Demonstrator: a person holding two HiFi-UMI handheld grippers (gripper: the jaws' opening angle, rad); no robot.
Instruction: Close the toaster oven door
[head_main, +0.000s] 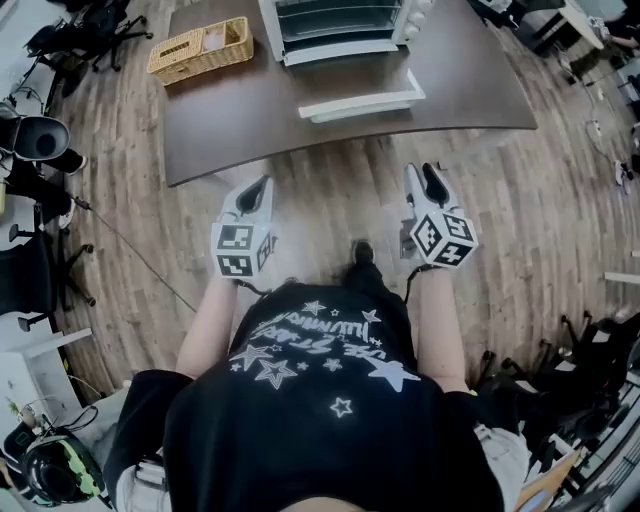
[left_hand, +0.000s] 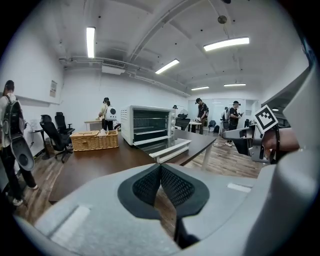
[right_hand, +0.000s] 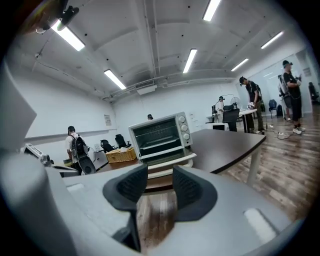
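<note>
Here, setting: a person (head_main: 320, 400) stands on a wood floor (head_main: 330, 190), a gripper in each hand, facing a dark brown surface (head_main: 230, 120).
Left gripper (head_main: 262, 186): its fingers (left_hand: 147, 185) are closed tip to tip with nothing between them, and it is held over the floor, short of the surface edge.
Right gripper (head_main: 424, 178): its fingers (right_hand: 192, 190) are spread wide with only air between them, and it too is over the floor.
Toaster oven (head_main: 340, 20): white, standing on the surface well beyond both sets of fingertips, ahead and between the two pairs.
Toaster oven door (head_main: 365, 103): open and folded down toward the fingers, with its white handle edge nearest them. It seems to lie about flat, though the wide lens makes this hard to judge.
Wicker basket (head_main: 200, 47): on the surface, ahead and left of the left fingers, beside the oven.
Background: other people (left_hand: 202, 107) stand far beyond the fingers.
</note>
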